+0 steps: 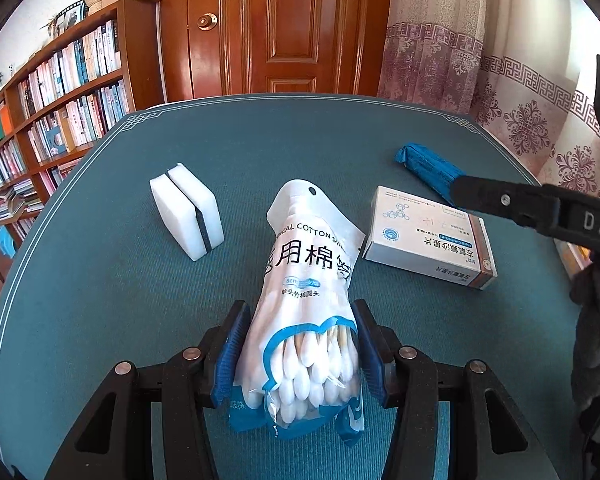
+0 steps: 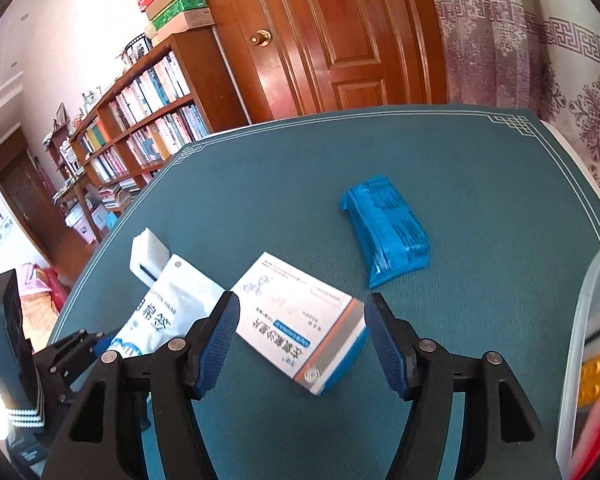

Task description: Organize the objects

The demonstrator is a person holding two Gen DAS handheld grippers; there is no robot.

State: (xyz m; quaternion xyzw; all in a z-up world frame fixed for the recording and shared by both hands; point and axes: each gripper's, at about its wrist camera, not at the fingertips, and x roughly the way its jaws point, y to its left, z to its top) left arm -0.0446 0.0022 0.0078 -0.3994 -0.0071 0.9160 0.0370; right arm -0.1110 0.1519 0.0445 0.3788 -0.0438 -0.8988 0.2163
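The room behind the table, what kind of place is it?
Probably a home study or living room: a tall bookshelf packed with books, a panelled wooden door, and patterned curtains.

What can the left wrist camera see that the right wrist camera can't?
Only the left wrist view shows the left hand-held gripper with its blue pads around the white plastic bag of cotton swabs, and the whole white foam block with a dark slit.

Only the right wrist view shows the clear plastic storage bin at the right edge, and the right hand-held gripper open around the white cardboard medicine box.

Both show the blue wrapped packet, the teal table mat, the bookshelf and the wooden door.
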